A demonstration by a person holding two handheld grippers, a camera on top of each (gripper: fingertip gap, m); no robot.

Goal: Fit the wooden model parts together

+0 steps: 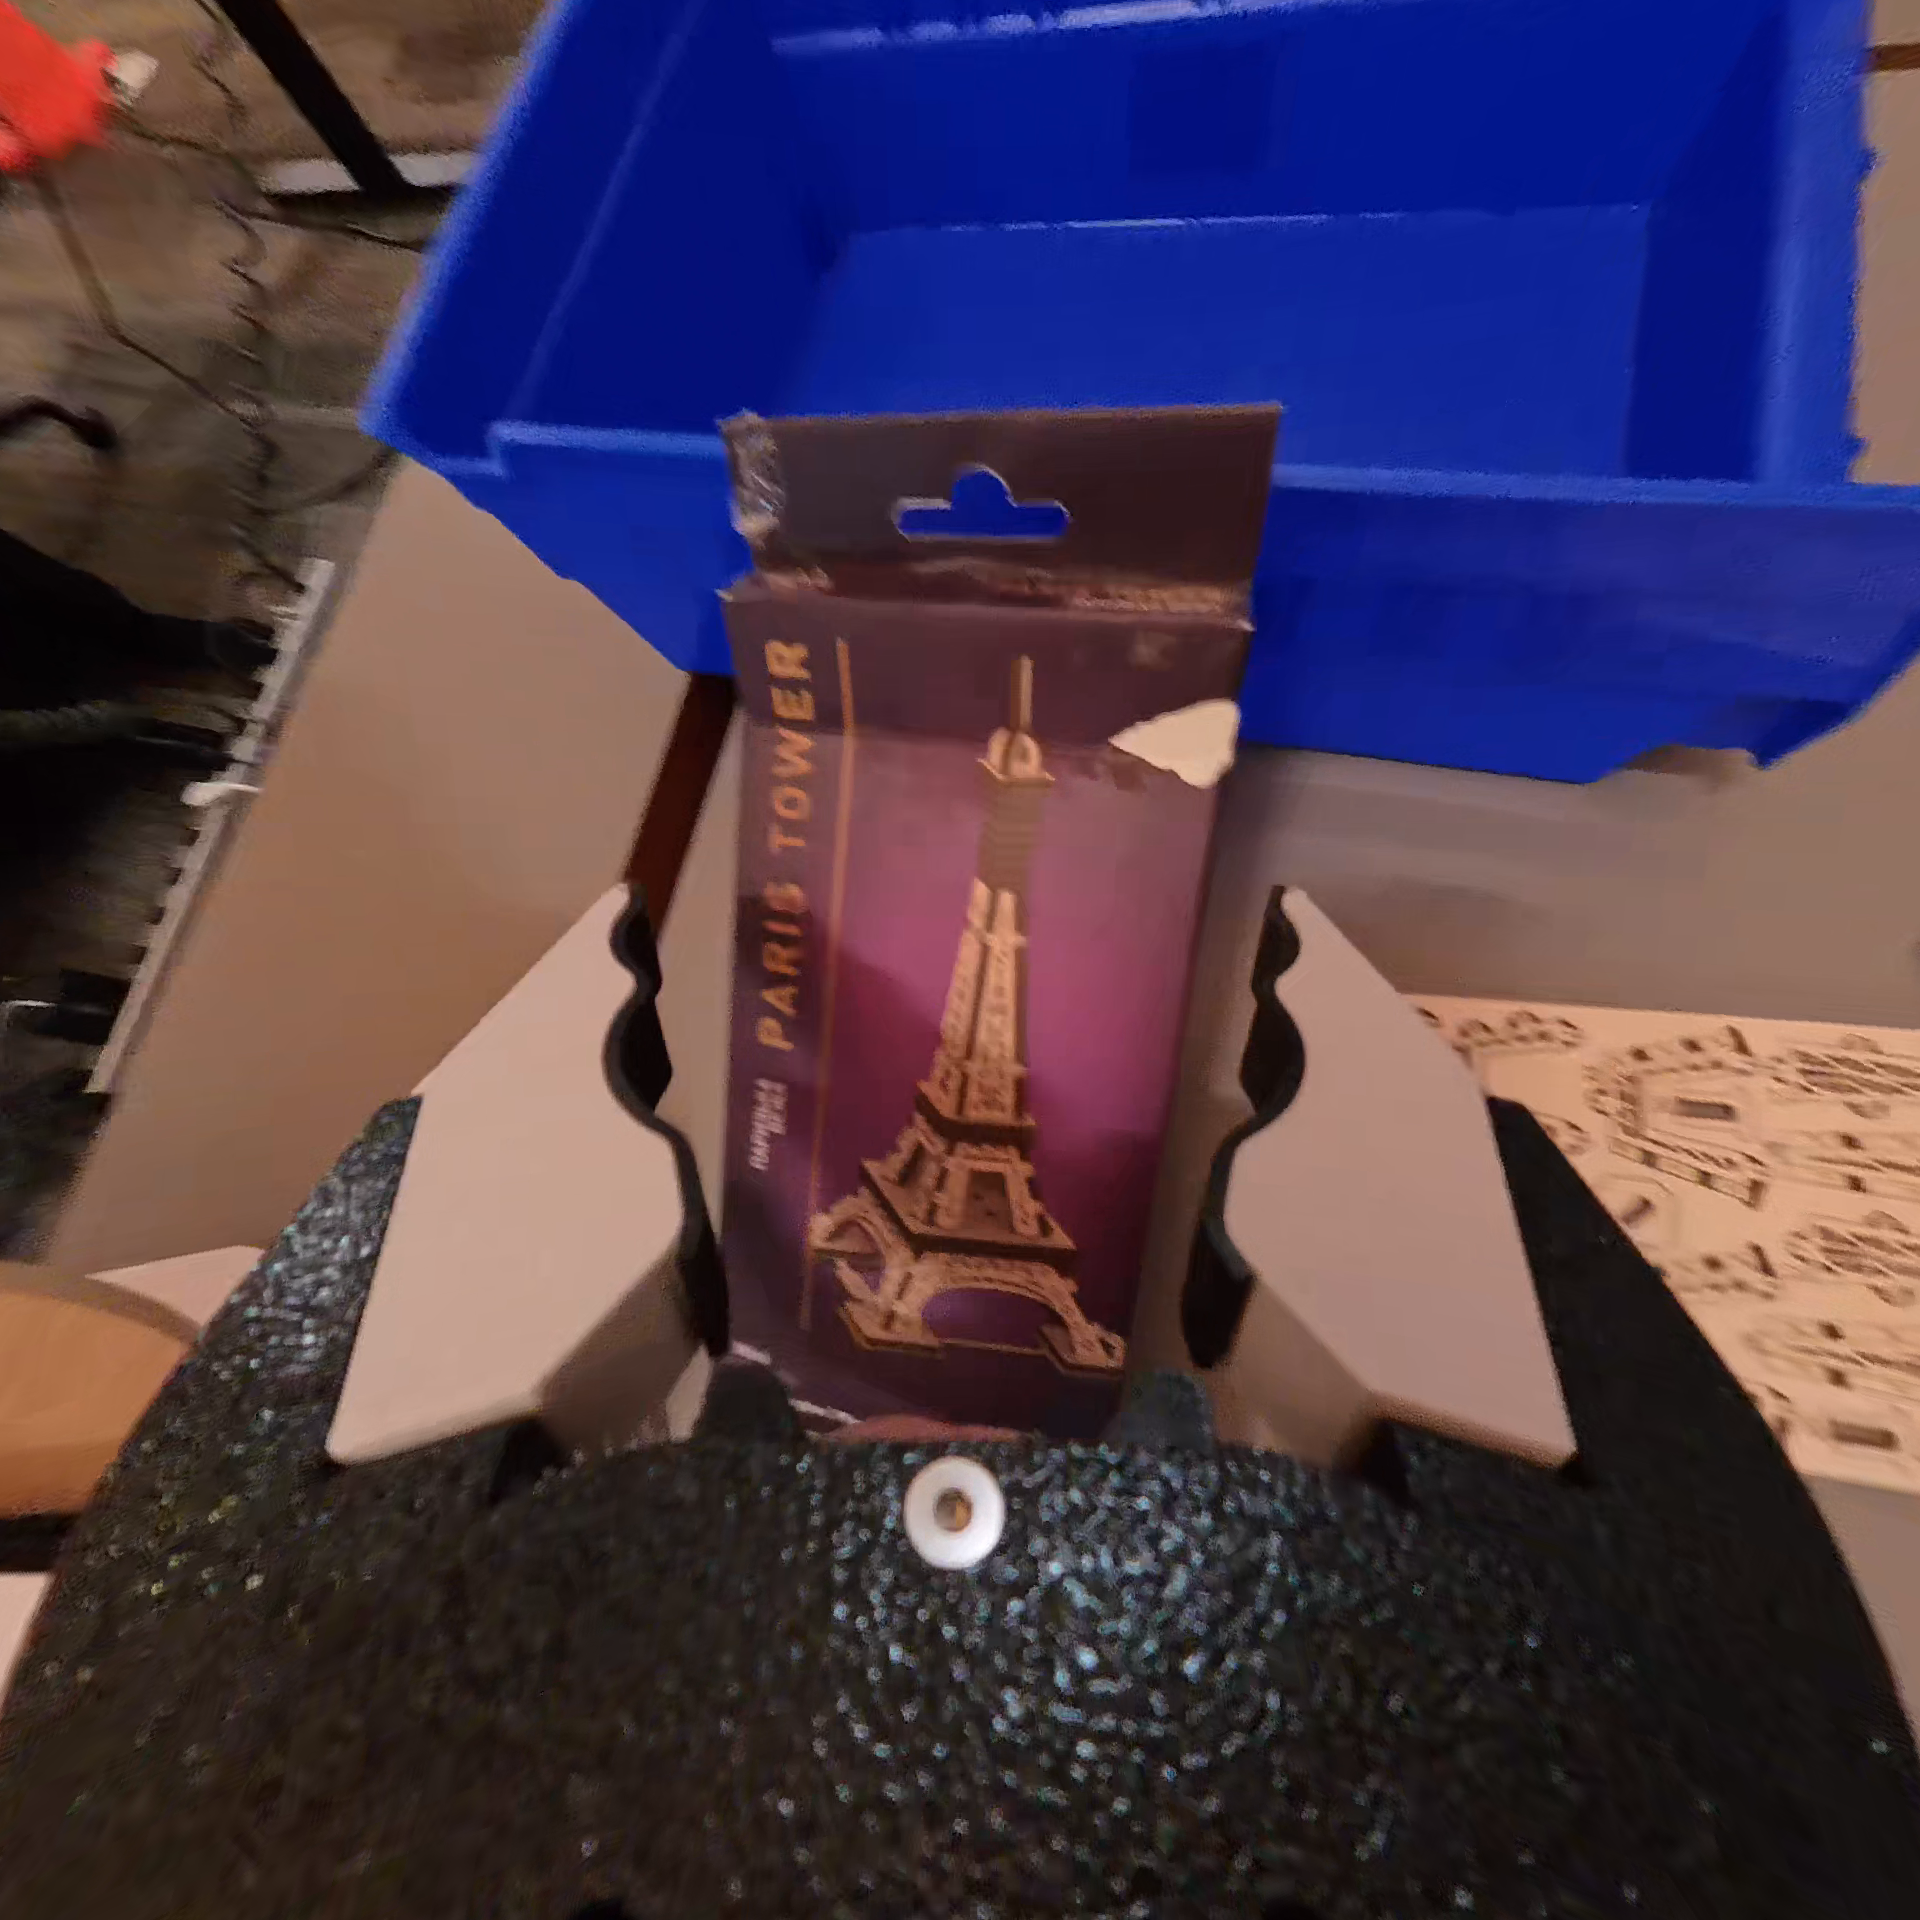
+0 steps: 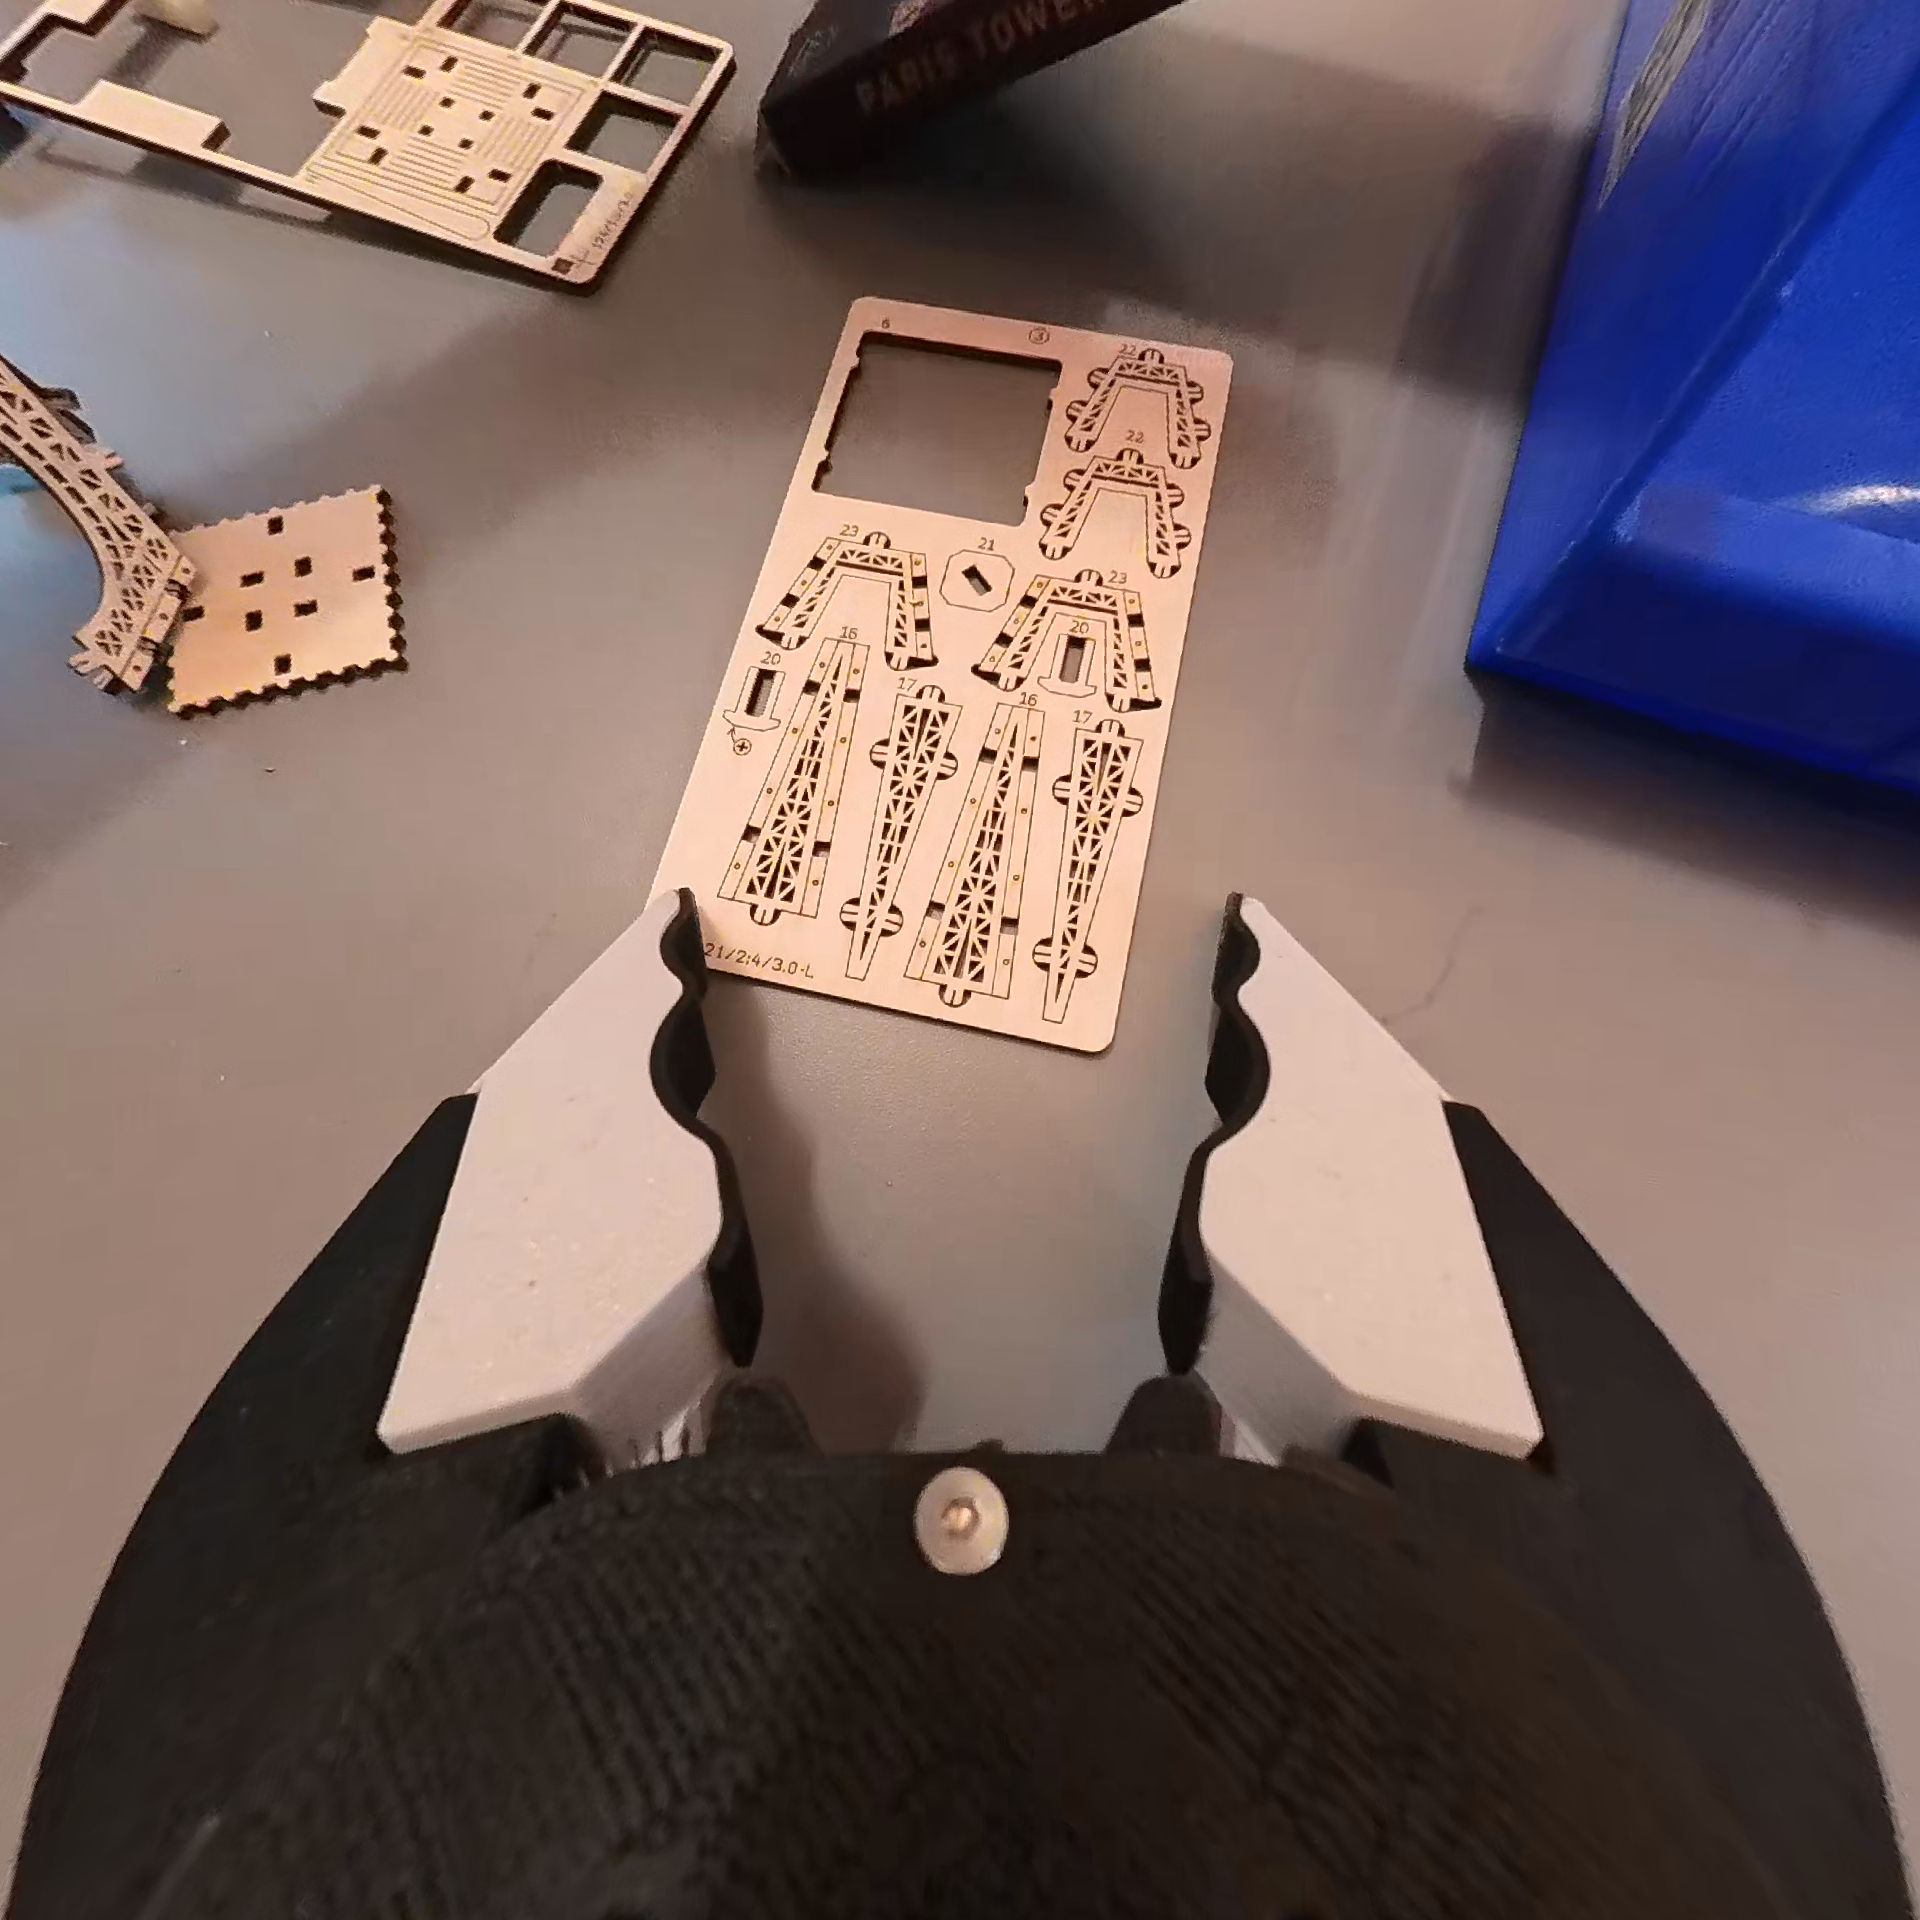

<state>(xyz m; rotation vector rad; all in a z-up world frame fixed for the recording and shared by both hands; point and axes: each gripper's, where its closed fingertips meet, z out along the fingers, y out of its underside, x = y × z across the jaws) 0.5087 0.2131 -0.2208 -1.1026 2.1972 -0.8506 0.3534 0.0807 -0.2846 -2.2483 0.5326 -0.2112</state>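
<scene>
Right gripper point(image 2: 956, 1039) spread, empty, hovering over the sheet's point(image 2: 966, 675) near short edge. Sheet flat on the table point(image 2: 416, 935), long axis running straight away from the fingers. Left gripper point(image 1: 956, 1091) pinching the box point(image 1: 977, 987) by the bin point(image 1: 1558, 520); right is nearer.

Left wrist view's all motion-blurred, and the box point(image 1: 977, 935) hides its own bottom end behind the gripper body. Right of the box, the parts sheet point(image 1: 1704, 1226) runs off frame, cutouts too smeared to read.
</scene>
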